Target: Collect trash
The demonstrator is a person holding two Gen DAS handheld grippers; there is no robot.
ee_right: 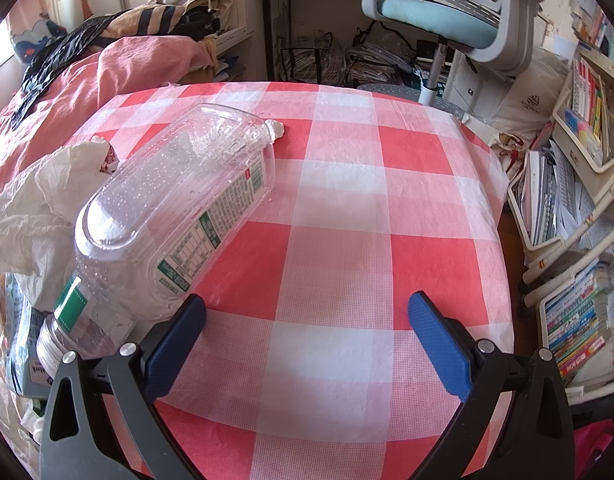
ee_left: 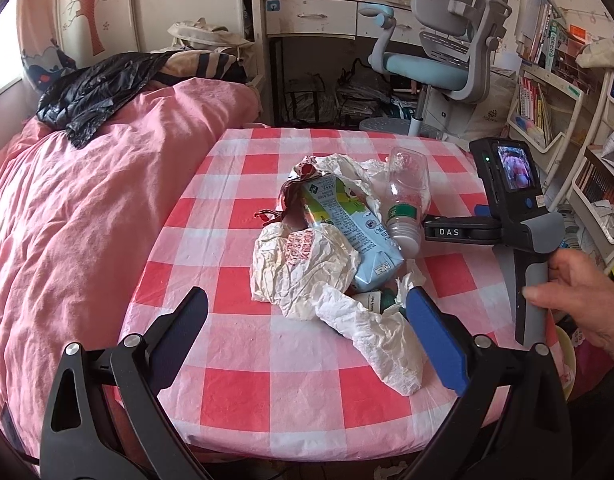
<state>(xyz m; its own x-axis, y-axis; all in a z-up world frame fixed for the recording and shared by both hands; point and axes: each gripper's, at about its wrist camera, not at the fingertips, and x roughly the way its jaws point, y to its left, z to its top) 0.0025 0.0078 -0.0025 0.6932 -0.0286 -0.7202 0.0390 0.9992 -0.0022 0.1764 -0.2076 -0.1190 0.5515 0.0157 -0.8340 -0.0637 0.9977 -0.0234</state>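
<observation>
A heap of trash lies on the red-and-white checked table (ee_left: pixel 235 384): a blue milk carton (ee_left: pixel 347 224), crumpled white paper (ee_left: pixel 303 268), a long white tissue (ee_left: pixel 383 340), a dark red wrapper (ee_left: pixel 289 200) and a clear plastic bottle (ee_left: pixel 407 196). My left gripper (ee_left: pixel 307 312) is open just in front of the tissue, empty. In the right wrist view the bottle (ee_right: pixel 179 208) lies on its side to the left, and my right gripper (ee_right: pixel 307 316) is open and empty, its left pad (ee_right: pixel 175 340) close beside the bottle. The right gripper body (ee_left: pixel 519 216) shows right of the heap.
A bed with a pink cover (ee_left: pixel 87 200) and a black plastic bag (ee_left: pixel 91 96) borders the table's left. A blue-grey desk chair (ee_left: pixel 447 52) and desk stand beyond. Bookshelves (ee_right: pixel 579 200) line the right side.
</observation>
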